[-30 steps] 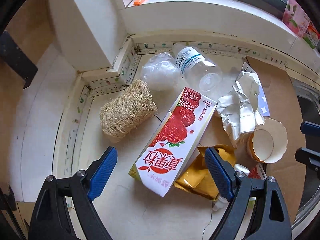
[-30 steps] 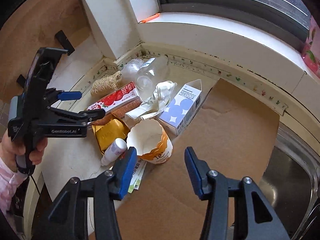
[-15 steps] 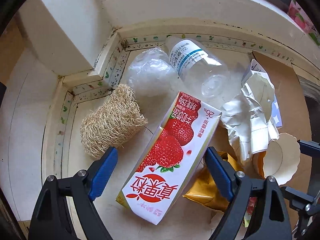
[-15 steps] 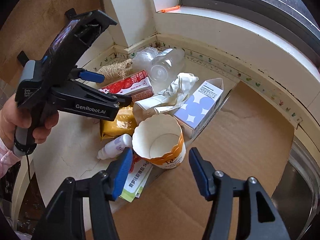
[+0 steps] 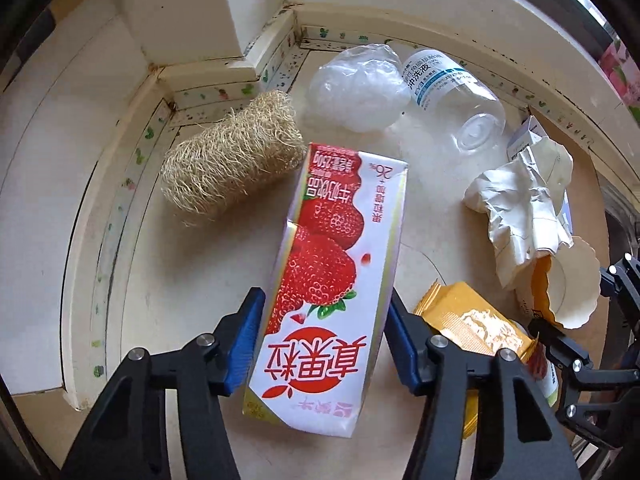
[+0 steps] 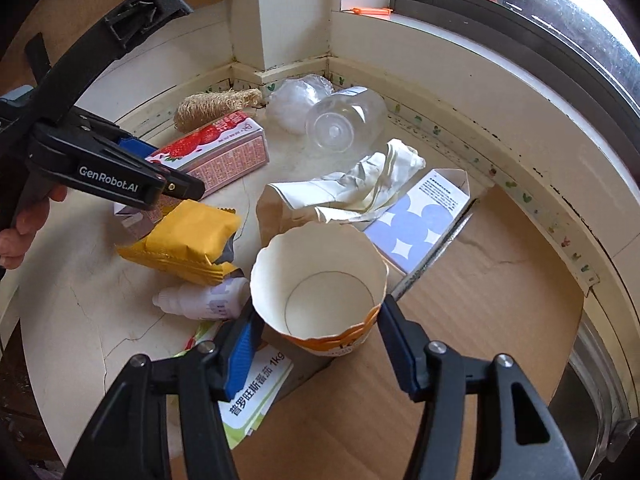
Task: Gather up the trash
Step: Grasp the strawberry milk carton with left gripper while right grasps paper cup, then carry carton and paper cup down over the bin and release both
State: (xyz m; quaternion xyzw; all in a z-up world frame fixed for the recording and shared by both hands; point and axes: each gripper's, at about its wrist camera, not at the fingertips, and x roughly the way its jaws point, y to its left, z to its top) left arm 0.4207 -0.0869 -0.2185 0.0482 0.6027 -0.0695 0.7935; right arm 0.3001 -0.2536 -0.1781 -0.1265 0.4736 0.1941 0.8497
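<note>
Left gripper (image 5: 324, 338) jaws spread astride strawberry milk carton (image 5: 332, 280); right gripper (image 6: 316, 340) jaws spread around empty paper cup (image 6: 320, 284), lower centre

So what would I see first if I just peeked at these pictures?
Probably the strawberry milk carton, bright red and white, lying flat on the counter between the blue pads of the left gripper. Next, the paper cup with the wavy rim and orange band, sitting between the fingers of the right gripper at the edge of the cardboard sheet. Beside the cup lies a yellow snack wrapper.
</note>
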